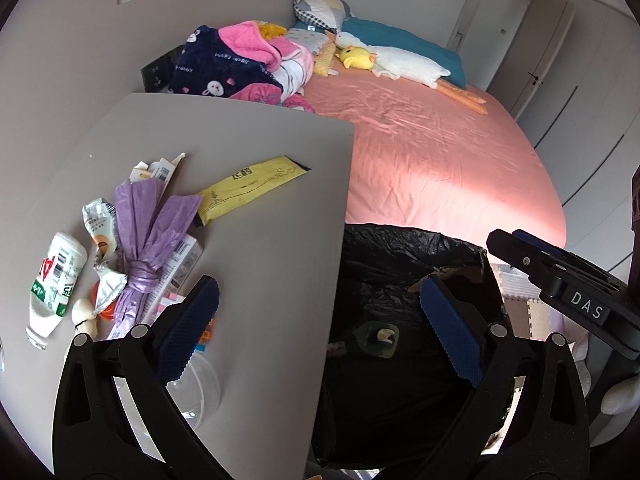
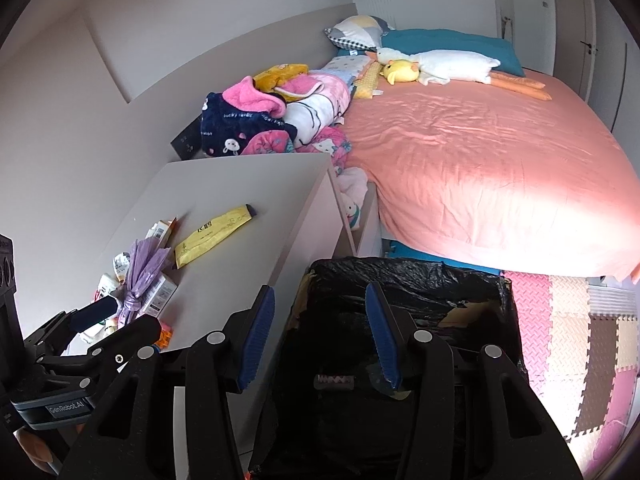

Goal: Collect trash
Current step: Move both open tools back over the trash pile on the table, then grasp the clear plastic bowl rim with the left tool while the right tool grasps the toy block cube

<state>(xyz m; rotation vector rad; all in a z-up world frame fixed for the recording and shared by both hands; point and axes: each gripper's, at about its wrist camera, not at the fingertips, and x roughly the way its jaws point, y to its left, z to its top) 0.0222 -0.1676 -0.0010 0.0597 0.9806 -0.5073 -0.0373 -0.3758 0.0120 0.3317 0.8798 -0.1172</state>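
Trash lies on the grey bedside table (image 1: pixel 260 280): a yellow packet (image 1: pixel 248 188), a knotted purple bag (image 1: pixel 148 240), a white bottle (image 1: pixel 56 276), crumpled wrappers (image 1: pixel 100 224) and a clear plastic cup (image 1: pixel 196 392). My left gripper (image 1: pixel 320 320) is open and holds nothing; it straddles the table's right edge and the bin. The black-lined bin (image 1: pixel 400 264) stands beside the table with a few scraps at its bottom. My right gripper (image 2: pixel 320 336) hangs over the bin (image 2: pixel 420 284), open and holding nothing. The left gripper (image 2: pixel 116 320) shows at the lower left of the right wrist view, near the purple bag (image 2: pixel 140 272).
A bed with a pink sheet (image 2: pixel 480 160) fills the right side, with folded blankets (image 2: pixel 272 120), pillows and plush toys at its head. Foam floor mats (image 2: pixel 580 320) lie right of the bin. Walls close in behind the table.
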